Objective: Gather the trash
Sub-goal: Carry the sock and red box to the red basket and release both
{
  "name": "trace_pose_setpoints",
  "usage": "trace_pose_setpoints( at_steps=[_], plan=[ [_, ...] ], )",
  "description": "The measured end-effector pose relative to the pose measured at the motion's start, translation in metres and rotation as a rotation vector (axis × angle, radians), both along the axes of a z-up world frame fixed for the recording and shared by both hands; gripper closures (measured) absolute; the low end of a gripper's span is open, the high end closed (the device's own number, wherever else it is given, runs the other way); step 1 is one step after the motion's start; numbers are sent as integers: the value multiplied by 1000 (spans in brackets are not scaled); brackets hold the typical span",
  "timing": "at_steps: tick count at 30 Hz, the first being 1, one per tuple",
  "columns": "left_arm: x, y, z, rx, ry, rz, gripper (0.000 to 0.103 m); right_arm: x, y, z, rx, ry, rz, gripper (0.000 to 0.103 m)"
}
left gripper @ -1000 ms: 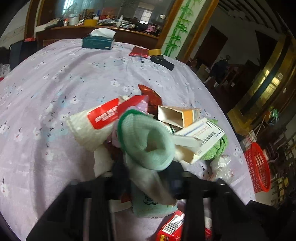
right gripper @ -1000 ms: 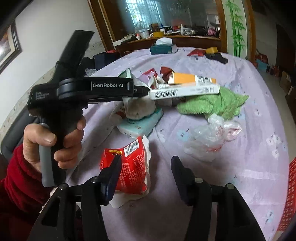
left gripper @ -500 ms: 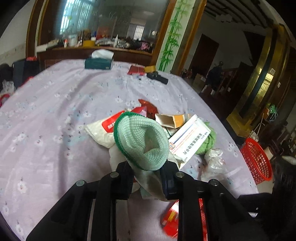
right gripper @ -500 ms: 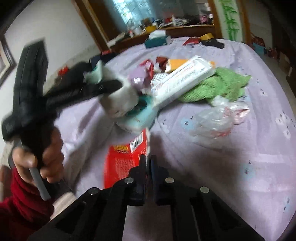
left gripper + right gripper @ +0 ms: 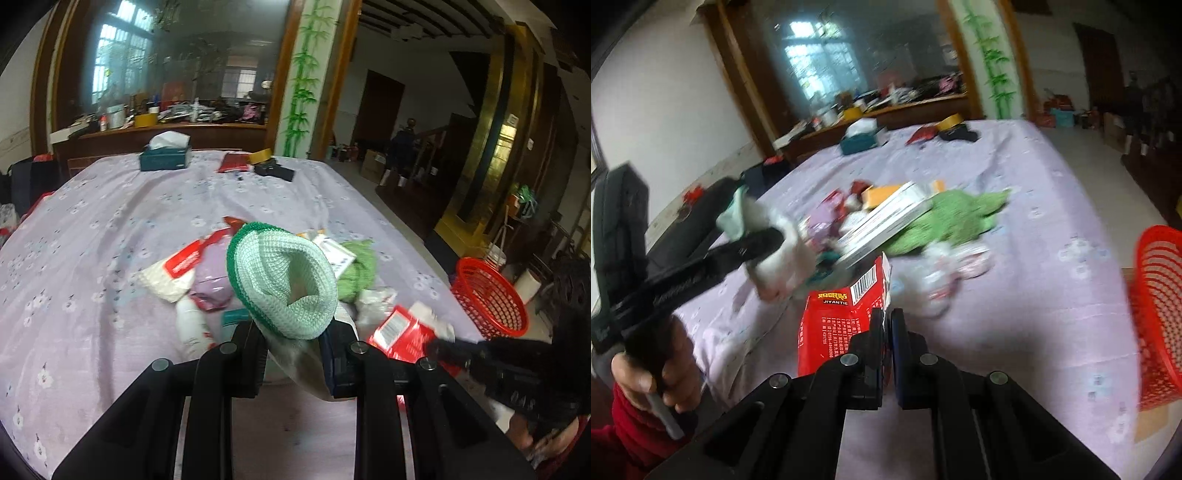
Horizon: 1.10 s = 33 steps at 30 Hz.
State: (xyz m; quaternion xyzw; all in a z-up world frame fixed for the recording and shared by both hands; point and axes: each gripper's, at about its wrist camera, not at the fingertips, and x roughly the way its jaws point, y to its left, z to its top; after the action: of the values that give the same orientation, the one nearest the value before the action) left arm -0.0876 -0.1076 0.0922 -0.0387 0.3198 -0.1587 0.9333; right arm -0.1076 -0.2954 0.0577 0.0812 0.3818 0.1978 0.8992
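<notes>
The left claw (image 5: 293, 349) is clenched on a pale green knitted sock (image 5: 284, 284) with a darker green cuff; the sock's open mouth faces the camera and its grey-white foot hangs down between the two black fingers. In the right wrist view the same claw shows at the left, gripped by a hand (image 5: 655, 373) in a red sleeve (image 5: 617, 432), with the sock bunched and blurred at its tip.

The right claw (image 5: 886, 325) is closed tight on the edge of a red snack packet (image 5: 836, 325) with a barcode and white print — the packet stands up from the claw, lifted off the lilac flowered cloth (image 5: 1015, 325) that covers the counter.

Behind both claws lies the rest of the trash in a loose pile: a long white carton (image 5: 886, 218) lying tilted over an orange box (image 5: 881, 194), a crumpled green towel (image 5: 955, 218) just beside them, a clear plastic bag (image 5: 945, 275) near the towel, and a white pouch with a red label (image 5: 177, 269) at the pile's left side.

At the far end of the counter, well apart from the pile, sit a teal tissue box (image 5: 165, 158), a flat red packet (image 5: 232, 162) and a black wallet-like item (image 5: 275, 170).

A red plastic basket (image 5: 491, 299) stands on the floor past the counter's right edge.
</notes>
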Motion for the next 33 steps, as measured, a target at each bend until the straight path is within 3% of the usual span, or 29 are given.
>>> trace_pose_setpoints(
  at_steps=[18, 33],
  plan=[
    [0, -151, 24, 45, -31, -323, 80, -39, -160, 52, 43, -135, -385, 98],
    [8, -229, 31, 41, -15, -452, 80, -63, -223, 57, 67, -160, -541, 98]
  ],
)
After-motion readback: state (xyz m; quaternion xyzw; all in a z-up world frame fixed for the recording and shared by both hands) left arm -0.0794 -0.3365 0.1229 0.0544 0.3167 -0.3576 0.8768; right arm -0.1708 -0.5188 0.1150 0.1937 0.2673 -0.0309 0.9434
